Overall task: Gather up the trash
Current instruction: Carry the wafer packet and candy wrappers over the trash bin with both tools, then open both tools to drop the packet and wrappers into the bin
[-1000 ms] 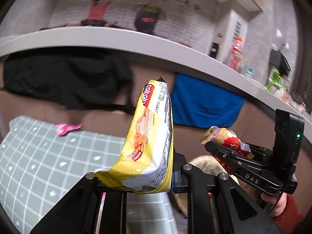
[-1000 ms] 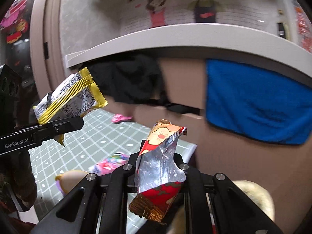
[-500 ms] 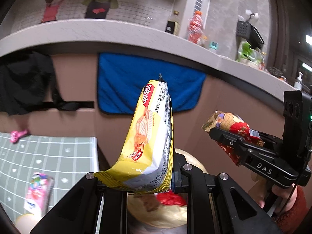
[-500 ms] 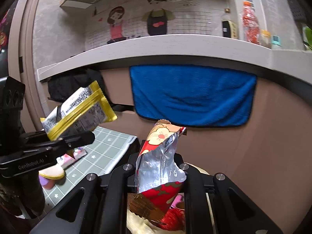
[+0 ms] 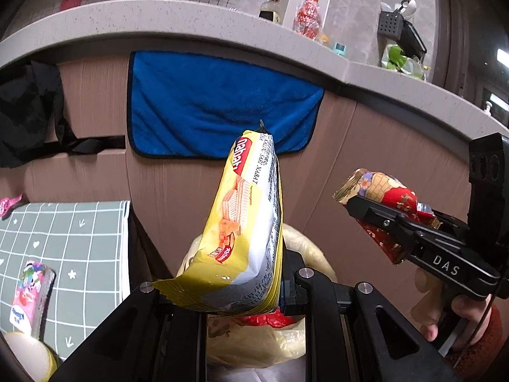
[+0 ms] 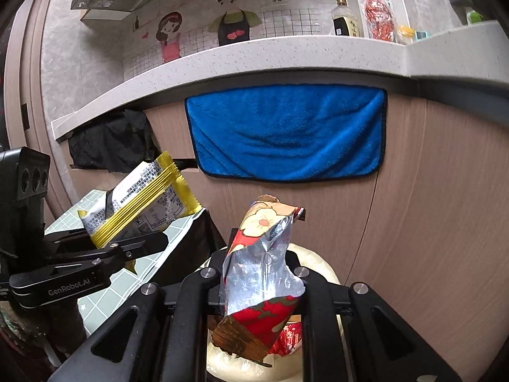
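We had the left gripper clamped shut on the yellow wafer-biscuit wrapper and the right gripper pinched shut on the torn red-and-silver foil wrapper, both held above the pale plastic-lined trash bin at six o'clock. We judged that either light wrapper could flutter past the rim if released off-centre, or cling to a pad. The left wrist view alone showed the pink snack packet lying at eight o'clock on the green grid-patterned mat, while the right wrist view showed the torn wrapper's silver inside.
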`<action>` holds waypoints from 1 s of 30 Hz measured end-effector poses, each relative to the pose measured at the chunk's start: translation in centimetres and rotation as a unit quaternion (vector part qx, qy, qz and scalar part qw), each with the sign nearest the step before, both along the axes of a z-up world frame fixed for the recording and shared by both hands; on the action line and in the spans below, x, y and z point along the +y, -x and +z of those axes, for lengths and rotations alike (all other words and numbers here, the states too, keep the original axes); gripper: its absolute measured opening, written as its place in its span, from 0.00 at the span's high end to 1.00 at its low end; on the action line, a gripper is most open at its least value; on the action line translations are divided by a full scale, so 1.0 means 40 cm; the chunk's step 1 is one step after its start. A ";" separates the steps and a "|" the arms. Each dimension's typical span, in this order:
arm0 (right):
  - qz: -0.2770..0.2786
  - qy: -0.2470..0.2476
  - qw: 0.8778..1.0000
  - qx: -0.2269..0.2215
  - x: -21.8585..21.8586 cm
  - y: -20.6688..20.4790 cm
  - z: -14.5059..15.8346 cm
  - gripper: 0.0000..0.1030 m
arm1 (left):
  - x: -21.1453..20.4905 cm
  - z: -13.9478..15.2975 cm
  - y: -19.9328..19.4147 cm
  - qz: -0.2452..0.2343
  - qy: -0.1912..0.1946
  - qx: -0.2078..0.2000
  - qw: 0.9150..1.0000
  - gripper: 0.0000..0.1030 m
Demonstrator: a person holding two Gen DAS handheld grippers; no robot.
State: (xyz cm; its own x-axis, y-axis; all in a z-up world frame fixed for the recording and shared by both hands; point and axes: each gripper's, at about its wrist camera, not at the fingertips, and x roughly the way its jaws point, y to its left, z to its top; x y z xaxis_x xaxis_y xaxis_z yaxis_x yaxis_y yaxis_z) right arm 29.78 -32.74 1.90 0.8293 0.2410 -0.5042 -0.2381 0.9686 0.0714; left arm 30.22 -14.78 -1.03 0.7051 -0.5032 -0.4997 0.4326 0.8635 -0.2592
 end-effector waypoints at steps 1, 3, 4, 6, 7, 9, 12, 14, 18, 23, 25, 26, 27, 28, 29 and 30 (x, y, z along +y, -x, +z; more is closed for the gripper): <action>0.000 -0.003 1.000 0.002 -0.004 -0.002 -0.006 0.86 | -0.001 -0.009 -0.003 0.001 -0.001 0.004 1.000 0.81; -0.002 -0.007 1.000 0.007 -0.011 -0.005 -0.018 0.86 | -0.003 -0.022 -0.007 0.002 -0.001 0.010 1.000 0.81; -0.003 -0.009 1.000 0.009 -0.012 -0.005 -0.023 0.85 | -0.005 -0.028 -0.009 0.002 -0.001 0.013 1.000 0.81; -0.005 -0.015 1.000 0.014 -0.019 -0.010 -0.034 0.85 | -0.007 -0.039 -0.013 0.002 -0.003 0.015 1.000 0.81; -0.005 -0.020 1.000 0.018 -0.024 -0.013 -0.042 0.85 | -0.009 -0.043 -0.015 0.002 -0.004 0.015 1.000 0.81; -0.007 -0.026 0.999 0.024 -0.028 -0.016 -0.053 0.85 | -0.009 -0.052 -0.019 0.003 -0.003 0.016 1.000 0.81; -0.008 -0.032 0.999 0.036 -0.034 -0.029 -0.077 0.85 | -0.011 -0.068 -0.029 0.004 -0.005 0.022 1.000 0.81; -0.009 -0.035 0.998 0.046 -0.034 -0.039 -0.098 0.83 | -0.013 -0.083 -0.039 0.006 -0.008 0.030 1.000 0.81; -0.009 -0.039 0.997 0.062 -0.033 -0.058 -0.127 0.83 | -0.019 -0.106 -0.057 0.003 -0.009 0.046 0.999 0.81; -0.008 -0.046 0.996 0.076 -0.031 -0.080 -0.162 0.83 | -0.017 -0.127 -0.072 0.005 -0.013 0.055 0.998 0.81; -0.008 -0.049 0.995 0.083 -0.029 -0.090 -0.173 0.83 | -0.016 -0.134 -0.079 0.005 -0.013 0.058 0.998 0.81; -0.008 -0.049 0.995 0.085 -0.026 -0.093 -0.176 0.83 | -0.016 -0.137 -0.082 0.005 -0.013 0.059 0.998 0.81; -0.009 -0.048 0.995 0.088 -0.025 -0.096 -0.180 0.83 | -0.016 -0.139 -0.084 0.005 -0.014 0.060 0.998 0.81; -0.009 -0.048 0.995 0.090 -0.024 -0.099 -0.183 0.83 | -0.015 -0.143 -0.087 0.005 -0.013 0.061 0.998 0.81; -0.008 -0.048 0.995 0.091 -0.023 -0.103 -0.185 0.83 | -0.015 -0.146 -0.089 0.005 -0.013 0.063 0.998 0.81; -0.009 -0.047 0.994 0.093 -0.024 -0.104 -0.187 0.82 | -0.015 -0.149 -0.091 0.005 -0.012 0.064 0.998 0.81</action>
State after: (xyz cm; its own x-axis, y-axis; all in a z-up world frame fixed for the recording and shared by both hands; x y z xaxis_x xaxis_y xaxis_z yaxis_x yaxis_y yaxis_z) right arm 33.95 -33.70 -5.59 0.7282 0.2808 -0.6252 -0.1948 0.9594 0.2039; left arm 33.87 -15.38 -6.99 0.6392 -0.4829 -0.5986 0.3882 0.8744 -0.2909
